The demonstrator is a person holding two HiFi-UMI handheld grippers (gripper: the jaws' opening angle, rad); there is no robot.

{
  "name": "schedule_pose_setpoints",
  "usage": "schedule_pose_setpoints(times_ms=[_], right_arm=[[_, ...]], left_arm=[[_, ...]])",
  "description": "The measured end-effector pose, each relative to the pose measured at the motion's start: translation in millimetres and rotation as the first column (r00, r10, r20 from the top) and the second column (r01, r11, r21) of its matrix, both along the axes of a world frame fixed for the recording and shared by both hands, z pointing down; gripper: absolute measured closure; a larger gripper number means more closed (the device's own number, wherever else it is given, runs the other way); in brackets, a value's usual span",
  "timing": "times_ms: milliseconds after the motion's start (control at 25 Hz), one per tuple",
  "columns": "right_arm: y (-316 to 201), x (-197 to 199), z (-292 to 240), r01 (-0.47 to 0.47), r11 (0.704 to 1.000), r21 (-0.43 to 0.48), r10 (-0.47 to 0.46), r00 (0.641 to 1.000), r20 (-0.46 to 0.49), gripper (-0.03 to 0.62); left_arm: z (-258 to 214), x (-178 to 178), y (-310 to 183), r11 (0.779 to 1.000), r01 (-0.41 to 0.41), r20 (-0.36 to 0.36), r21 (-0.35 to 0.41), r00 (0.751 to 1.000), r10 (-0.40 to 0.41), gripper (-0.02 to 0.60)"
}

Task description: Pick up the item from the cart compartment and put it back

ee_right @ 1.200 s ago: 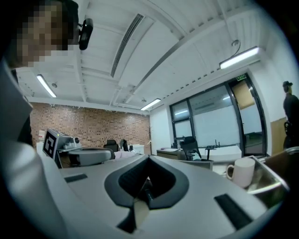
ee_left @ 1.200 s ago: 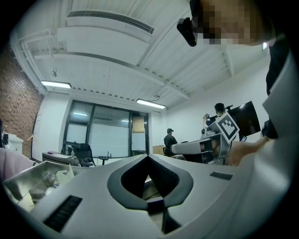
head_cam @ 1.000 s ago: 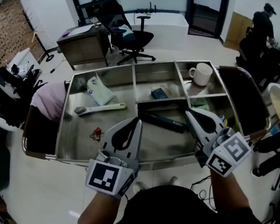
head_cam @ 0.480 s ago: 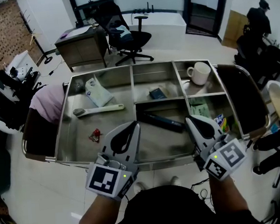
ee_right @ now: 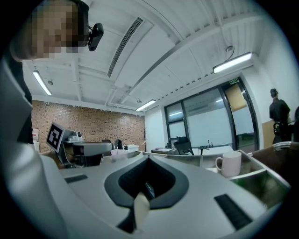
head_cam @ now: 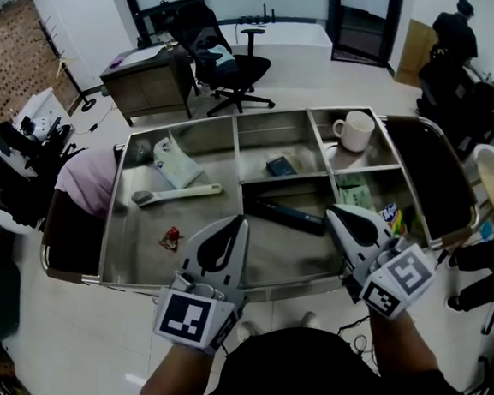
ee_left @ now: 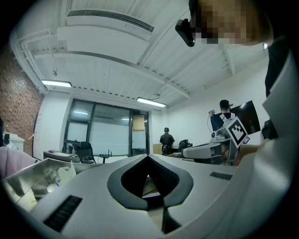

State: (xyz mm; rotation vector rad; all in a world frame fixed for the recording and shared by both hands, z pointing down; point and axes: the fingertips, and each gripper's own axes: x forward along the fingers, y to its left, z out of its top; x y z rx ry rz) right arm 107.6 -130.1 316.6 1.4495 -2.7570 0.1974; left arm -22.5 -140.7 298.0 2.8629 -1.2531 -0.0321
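Observation:
A steel cart (head_cam: 113,219) with several compartments stands in front of me. My left gripper (head_cam: 237,223) hovers over the near edge of the big left compartment, shut and empty; in the left gripper view its jaws (ee_left: 148,157) meet at the tips. My right gripper (head_cam: 338,214), also shut and empty, hangs over the near middle compartment, jaws (ee_right: 148,157) closed in the right gripper view. A long black item (head_cam: 286,215) lies in that middle compartment between the grippers. The left compartment holds a white brush (head_cam: 176,192), a white bag (head_cam: 173,161) and a small red item (head_cam: 171,238).
A dark blue box (head_cam: 280,165) lies in the far middle compartment and a white mug (head_cam: 355,129) in the far right one. Green and coloured packets (head_cam: 356,196) fill the near right compartment. A pink cloth (head_cam: 84,176) hangs at the cart's left end. An office chair (head_cam: 222,57) and a desk (head_cam: 147,83) stand behind.

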Motion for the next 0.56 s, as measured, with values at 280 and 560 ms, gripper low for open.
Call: schedule_pose_setpoints(times_ms=[280,560], right_arm=[[0.6,-0.8,1.8,0.005,1.0,-0.007,-0.005,1.0,-0.011,0.583],[0.1,2.0,0.7,0.004,1.0,-0.004,-0.004,1.0,-0.022,0.583]], left_arm=[[-0.9,2.0,0.7,1.0,-0.006,0.005,0.0,1.0,0.006,0.581],[-4.3,6.6,1.0,1.0,-0.016,0.011,0.005,1.0,0.016,0.581]])
